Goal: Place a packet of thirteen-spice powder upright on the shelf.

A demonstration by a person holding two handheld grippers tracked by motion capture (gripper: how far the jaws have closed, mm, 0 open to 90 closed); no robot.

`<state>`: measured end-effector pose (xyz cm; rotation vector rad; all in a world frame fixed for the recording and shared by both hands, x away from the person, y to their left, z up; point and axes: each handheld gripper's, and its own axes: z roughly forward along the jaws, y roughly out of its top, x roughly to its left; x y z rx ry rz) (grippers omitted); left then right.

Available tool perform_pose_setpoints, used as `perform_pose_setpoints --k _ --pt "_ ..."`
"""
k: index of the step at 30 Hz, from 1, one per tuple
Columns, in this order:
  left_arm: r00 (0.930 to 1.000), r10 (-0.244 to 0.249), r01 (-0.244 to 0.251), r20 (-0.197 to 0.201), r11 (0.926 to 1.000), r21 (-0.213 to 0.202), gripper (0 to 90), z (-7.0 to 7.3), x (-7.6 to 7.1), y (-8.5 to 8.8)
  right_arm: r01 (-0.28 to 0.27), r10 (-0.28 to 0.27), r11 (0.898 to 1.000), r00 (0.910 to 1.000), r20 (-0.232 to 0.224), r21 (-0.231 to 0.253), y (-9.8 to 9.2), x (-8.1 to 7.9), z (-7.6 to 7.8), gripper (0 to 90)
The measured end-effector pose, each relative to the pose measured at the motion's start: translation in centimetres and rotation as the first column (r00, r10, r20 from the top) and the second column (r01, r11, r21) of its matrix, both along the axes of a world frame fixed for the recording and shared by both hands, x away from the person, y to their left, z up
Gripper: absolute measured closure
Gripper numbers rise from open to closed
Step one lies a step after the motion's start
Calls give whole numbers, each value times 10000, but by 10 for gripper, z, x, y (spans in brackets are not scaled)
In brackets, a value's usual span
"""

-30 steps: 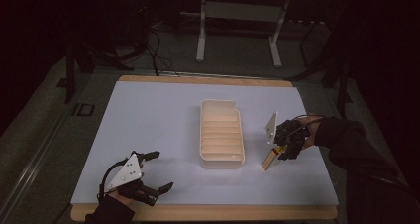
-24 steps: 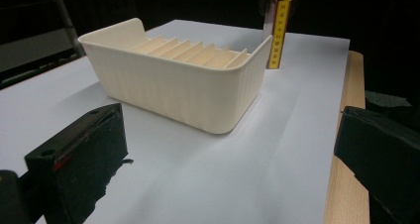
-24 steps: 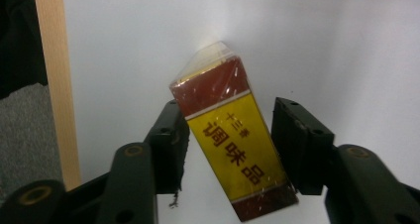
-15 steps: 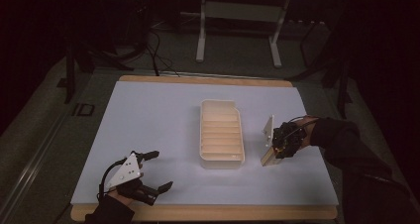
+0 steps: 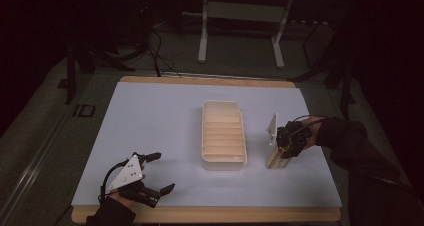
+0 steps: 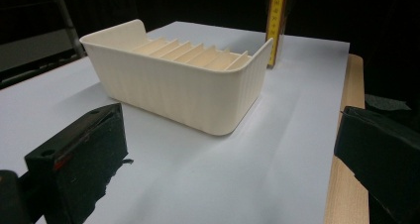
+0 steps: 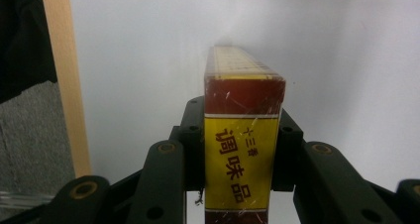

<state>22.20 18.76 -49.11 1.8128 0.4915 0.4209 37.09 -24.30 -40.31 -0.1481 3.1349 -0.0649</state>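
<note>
While the left gripper (image 5: 159,172) stays put, the boxed right gripper (image 5: 278,156) has neared the tray (image 5: 223,136).

Both black two-jaw grippers, the left (image 5: 159,173) and the right (image 5: 278,153), wear a grey three-cornered plate, and the person's sleeves (image 5: 350,141) are dark.

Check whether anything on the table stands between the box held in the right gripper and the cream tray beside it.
Nothing visible does. The box in the right gripper stands just right of the tray, with bare table between them.
</note>
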Motion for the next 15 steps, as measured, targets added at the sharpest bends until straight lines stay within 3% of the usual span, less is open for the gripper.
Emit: perform_pose_setpoints --k 15 --pt "10000 -28 28 3 10000 67 0 0 0 -1 370 -388 9976 9988 305 582 -1 -4 38 675"
